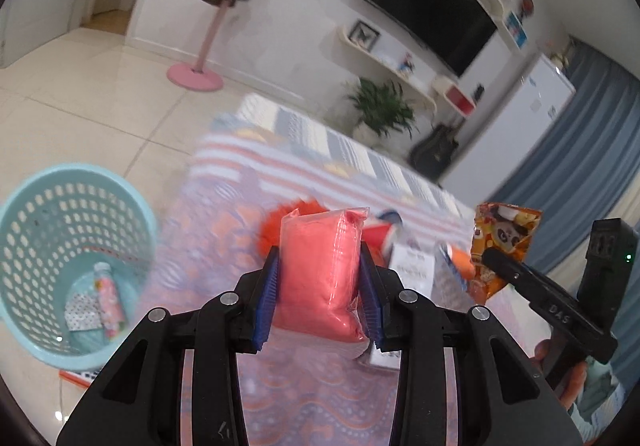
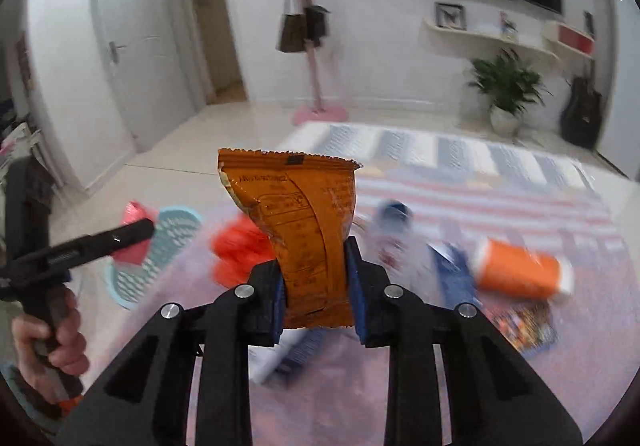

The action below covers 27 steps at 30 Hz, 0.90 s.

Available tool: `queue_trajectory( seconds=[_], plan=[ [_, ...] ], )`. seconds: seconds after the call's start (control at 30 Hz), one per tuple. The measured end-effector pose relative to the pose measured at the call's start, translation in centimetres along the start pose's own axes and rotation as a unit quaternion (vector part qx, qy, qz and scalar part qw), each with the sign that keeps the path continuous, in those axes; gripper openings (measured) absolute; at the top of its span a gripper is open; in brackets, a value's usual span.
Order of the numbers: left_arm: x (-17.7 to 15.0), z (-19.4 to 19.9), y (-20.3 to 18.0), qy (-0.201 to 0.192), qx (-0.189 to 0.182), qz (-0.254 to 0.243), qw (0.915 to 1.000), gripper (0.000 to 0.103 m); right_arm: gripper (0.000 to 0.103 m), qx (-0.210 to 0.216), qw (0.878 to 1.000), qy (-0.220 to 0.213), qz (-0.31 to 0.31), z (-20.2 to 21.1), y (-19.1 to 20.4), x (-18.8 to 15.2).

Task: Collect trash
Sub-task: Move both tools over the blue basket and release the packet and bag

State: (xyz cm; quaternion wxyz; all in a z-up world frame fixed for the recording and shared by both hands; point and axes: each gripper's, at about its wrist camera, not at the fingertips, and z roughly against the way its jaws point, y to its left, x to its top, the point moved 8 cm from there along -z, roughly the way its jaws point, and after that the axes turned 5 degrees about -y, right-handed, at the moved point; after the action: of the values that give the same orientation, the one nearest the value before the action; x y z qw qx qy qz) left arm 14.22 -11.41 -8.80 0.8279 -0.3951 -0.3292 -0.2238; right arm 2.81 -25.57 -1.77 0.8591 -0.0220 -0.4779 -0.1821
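Already loaded: left gripper (image 1: 320, 278) clamped on pink packet (image 1: 318, 270), packet upright between its pads; right gripper (image 2: 316, 278) clamped on orange snack bag (image 2: 298, 230), long axis up along the fingers. Teal basket (image 1: 48, 205) lies down-left of the left tongs (nearer arm), on floor beside rug (image 1: 312, 394)

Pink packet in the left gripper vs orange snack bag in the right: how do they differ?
The plump pink plastic packet looks full and sealed; the flat orange printed snack bag looks empty, with a torn top edge. The pink packet is plain, while the orange bag carries print and a panda picture. Shared: each stands upright, clamped between blue pads, in the left gripper and right gripper above the patterned rug.
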Motion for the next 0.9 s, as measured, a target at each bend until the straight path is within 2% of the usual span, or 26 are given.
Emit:
queue_trajectory(
  seconds=[0.1, 0.27, 0.33, 0.43, 0.5, 0.67, 0.77, 0.9],
  plan=[
    [1.4, 2.0, 2.0, -0.020, 0.015, 0.015, 0.9996, 0.035, 0.024, 0.036, 0.999, 0.002, 0.024, -1.6, 4.7, 1.9],
    [3.9, 5.1, 7.0, -0.037, 0.077, 0.038, 0.9957, 0.035, 0.024, 0.080, 0.995, 0.013, 0.064, -4.7, 12.1, 3.2],
    [4.2, 5.7, 9.7, -0.025, 0.110, 0.061, 0.9918, 0.035, 0.024, 0.099, 0.992, 0.024, 0.077, -6.5, 15.3, 3.1],
    [3.9, 5.5, 13.7, 0.004, 0.134, 0.108, 0.9851, 0.035, 0.024, 0.117, 0.988, 0.043, 0.088, -9.2, 18.8, 2.6],
    [3.6, 5.4, 15.8, 0.012, 0.154, 0.116, 0.9812, 0.035, 0.024, 0.129, 0.985, 0.062, 0.092, -11.2, 21.1, 1.8],
    [1.6, 4.5, 20.0, 0.037, 0.177, 0.158, 0.9709, 0.035, 0.024, 0.137, 0.980, 0.107, 0.100, -15.3, 24.0, -0.7],
    [1.5, 4.6, 21.6, 0.036, 0.190, 0.163, 0.9674, 0.035, 0.024, 0.138, 0.977, 0.136, 0.088, -17.6, 25.1, -2.1],
    [1.0, 4.5, 23.5, 0.038, 0.185, 0.198, 0.9618, 0.035, 0.026, 0.140, 0.973, 0.166, 0.076, -19.7, 25.9, -3.8]
  ],
)
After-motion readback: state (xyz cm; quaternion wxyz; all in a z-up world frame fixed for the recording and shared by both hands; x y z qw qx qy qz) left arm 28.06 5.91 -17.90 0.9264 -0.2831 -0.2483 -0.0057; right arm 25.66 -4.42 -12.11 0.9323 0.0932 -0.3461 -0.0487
